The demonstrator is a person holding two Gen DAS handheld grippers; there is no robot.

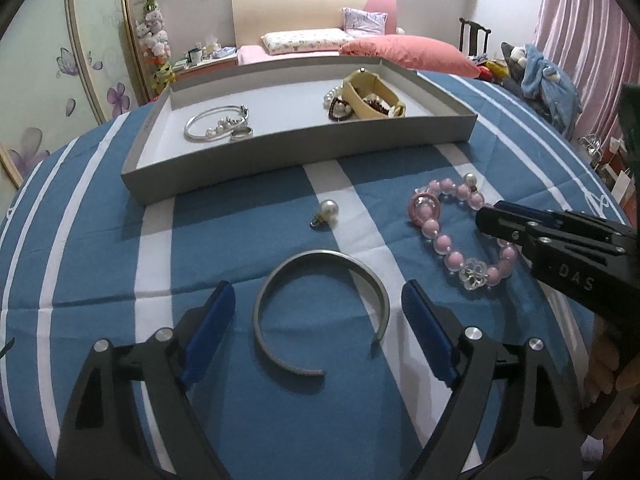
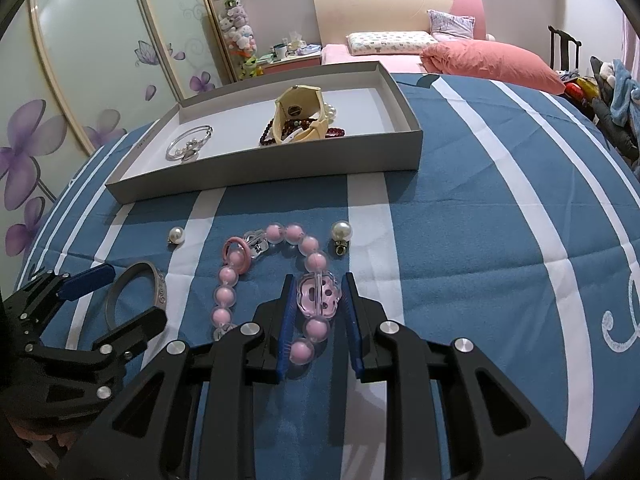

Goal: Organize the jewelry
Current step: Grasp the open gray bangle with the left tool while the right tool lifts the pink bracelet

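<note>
My right hand-held gripper (image 2: 318,300) pinches the pink bead bracelet (image 2: 276,276) (lift to the tray (image 2: 264,184) next) while my left hand-held gripper (image 1: 318,312) stands wide around the silver cuff (image 1: 320,312).

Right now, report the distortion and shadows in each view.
Left wrist view: fisheye bows the gray tray; dark vignette in the corners; soft shadow beside the silver cuff. Right wrist view: stripes on the bedspread curve outward; tray shadow falls toward the camera.

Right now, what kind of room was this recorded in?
Most likely a home bedroom: a bed with a cream headboard and floral pillow, a sliding wardrobe door with purple flowers, and a column of plush toys.
</note>
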